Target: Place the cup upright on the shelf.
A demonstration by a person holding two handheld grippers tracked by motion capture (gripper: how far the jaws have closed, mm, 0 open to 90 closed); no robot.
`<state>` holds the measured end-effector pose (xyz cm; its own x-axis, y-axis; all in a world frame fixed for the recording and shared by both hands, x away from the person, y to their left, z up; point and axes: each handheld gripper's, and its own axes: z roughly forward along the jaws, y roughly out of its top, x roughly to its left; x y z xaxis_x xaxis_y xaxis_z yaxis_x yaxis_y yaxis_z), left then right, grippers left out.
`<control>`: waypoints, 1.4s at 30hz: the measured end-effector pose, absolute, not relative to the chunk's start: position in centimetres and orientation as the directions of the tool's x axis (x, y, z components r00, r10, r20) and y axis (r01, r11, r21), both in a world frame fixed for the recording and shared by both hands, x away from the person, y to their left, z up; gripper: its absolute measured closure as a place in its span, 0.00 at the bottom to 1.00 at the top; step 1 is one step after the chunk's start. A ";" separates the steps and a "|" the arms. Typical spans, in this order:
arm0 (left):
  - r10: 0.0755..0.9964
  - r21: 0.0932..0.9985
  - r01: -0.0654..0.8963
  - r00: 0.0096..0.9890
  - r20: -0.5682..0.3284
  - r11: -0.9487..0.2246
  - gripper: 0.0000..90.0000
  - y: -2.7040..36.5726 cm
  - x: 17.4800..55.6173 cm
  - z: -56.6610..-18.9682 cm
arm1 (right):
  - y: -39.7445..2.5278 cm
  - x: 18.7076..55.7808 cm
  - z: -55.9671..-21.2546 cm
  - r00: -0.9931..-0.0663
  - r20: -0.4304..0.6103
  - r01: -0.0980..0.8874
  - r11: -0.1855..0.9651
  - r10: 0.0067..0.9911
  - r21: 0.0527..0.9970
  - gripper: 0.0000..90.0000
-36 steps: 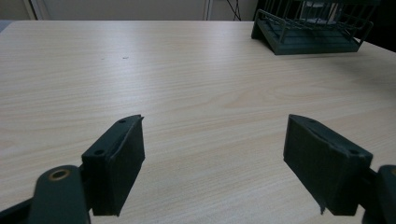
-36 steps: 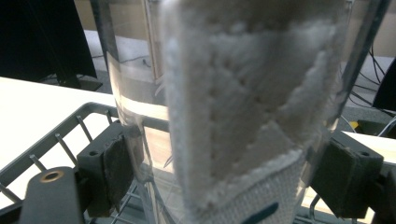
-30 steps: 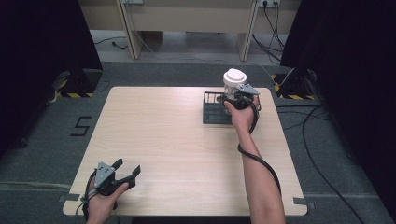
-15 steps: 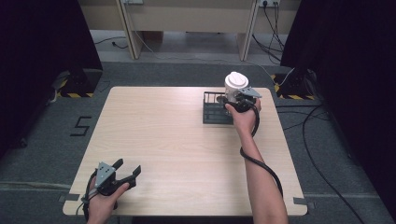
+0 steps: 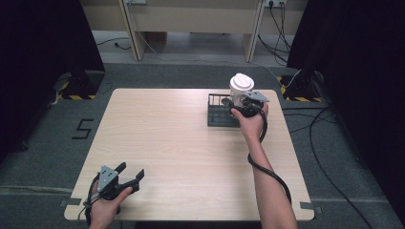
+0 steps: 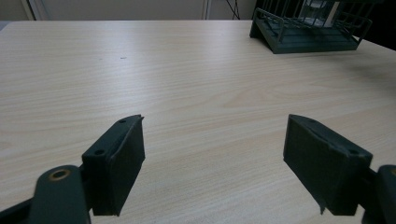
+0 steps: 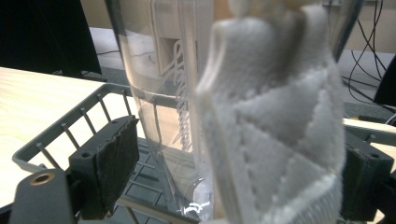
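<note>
The cup [image 5: 241, 88], clear with a white lid and a knit sleeve, is held upright by the right tongs [image 5: 239, 103] over the dark wire rack [image 5: 220, 114] at the far right of the tabletop [image 5: 181, 148]. In the right gripper view the cup [image 7: 224, 116] sits between the jaws, which look closed on its sleeve, though the left pad's contact can't quite be made out. So, probably mid-placement or mid-lift at the rack [image 7: 70, 126]. To be done well: the cup is best kept vertical, moved slowly, and kept clear of the rack's wire wall. The left tongs [image 5: 125, 177] are parked wide open and empty at the near left corner.
</note>
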<state>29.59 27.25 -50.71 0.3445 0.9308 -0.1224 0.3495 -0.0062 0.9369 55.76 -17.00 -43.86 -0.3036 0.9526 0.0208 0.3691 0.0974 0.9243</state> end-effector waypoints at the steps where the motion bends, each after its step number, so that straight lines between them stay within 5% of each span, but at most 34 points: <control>1: 0.931 0.937 0.350 0.344 -0.123 -0.006 0.22 27.3 29.6 -50.7 | -17.1 55.6 -43.9 -0.306 0.019 0.369 0.100 0.952 0.924 0.17; 42: 0.934 0.936 0.352 0.339 -0.115 -0.012 0.22 27.2 29.6 -50.7 | -19.3 48.6 -45.0 -0.345 0.057 0.366 0.079 0.937 0.927 0.17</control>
